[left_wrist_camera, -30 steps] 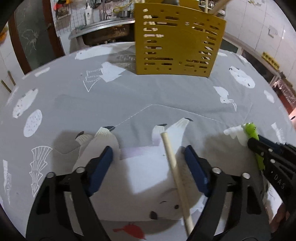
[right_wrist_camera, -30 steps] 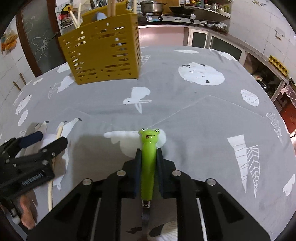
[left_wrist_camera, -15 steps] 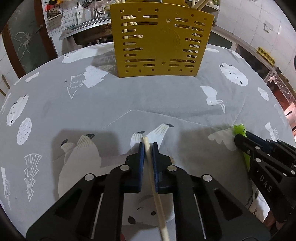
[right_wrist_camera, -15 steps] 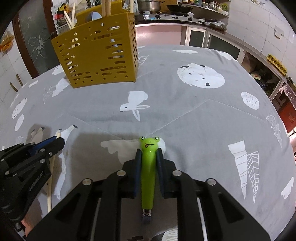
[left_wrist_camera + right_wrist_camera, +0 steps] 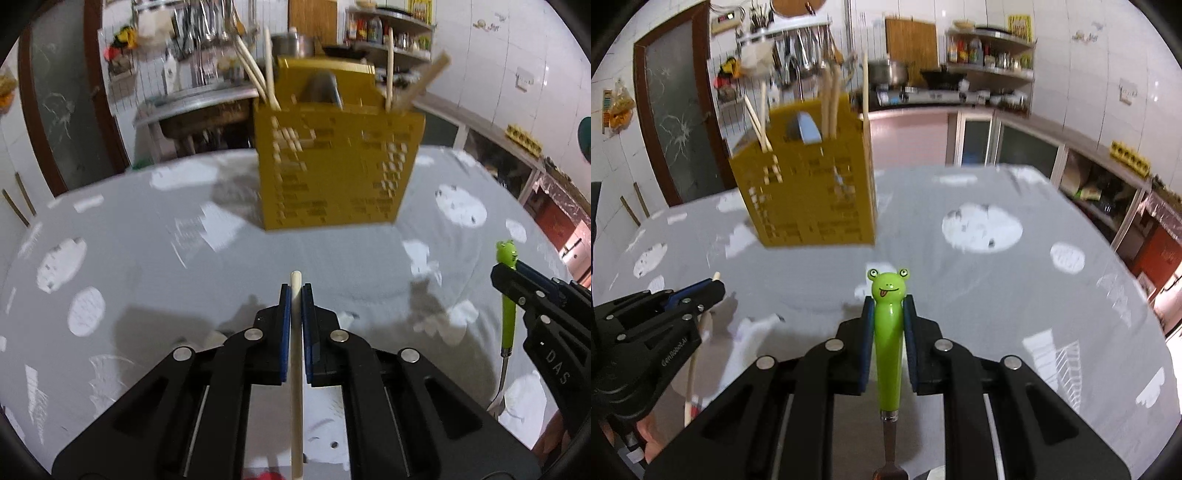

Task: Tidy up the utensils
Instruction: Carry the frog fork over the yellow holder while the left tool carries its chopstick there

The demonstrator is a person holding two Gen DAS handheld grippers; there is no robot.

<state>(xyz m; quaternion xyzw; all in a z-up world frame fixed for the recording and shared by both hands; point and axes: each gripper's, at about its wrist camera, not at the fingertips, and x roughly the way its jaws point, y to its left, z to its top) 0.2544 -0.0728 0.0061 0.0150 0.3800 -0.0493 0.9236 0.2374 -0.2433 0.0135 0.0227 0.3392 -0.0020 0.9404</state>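
Observation:
My left gripper [image 5: 295, 295] is shut on a pale wooden chopstick [image 5: 296, 369] and holds it above the grey tablecloth [image 5: 147, 266], tip pointing forward. My right gripper [image 5: 888, 310] is shut on a fork with a green frog handle [image 5: 888, 332], also lifted. The frog fork [image 5: 508, 288] shows at the right of the left wrist view, and the left gripper [image 5: 713, 286] at the left of the right wrist view. A yellow perforated utensil caddy [image 5: 336, 166] stands ahead at the far side of the table; it also shows in the right wrist view [image 5: 809, 184]. It holds several chopsticks and a spoon.
The tablecloth [image 5: 997, 295] has white animal prints. Behind the table are a kitchen counter with a stove and pots [image 5: 923, 88], a rack of hanging utensils [image 5: 798, 66] and a dark door [image 5: 679, 122] at the left.
Both grippers have risen from the table with their utensils and tilted up toward the caddy. The left gripper closed on the chopstick between one second and half a second ago.

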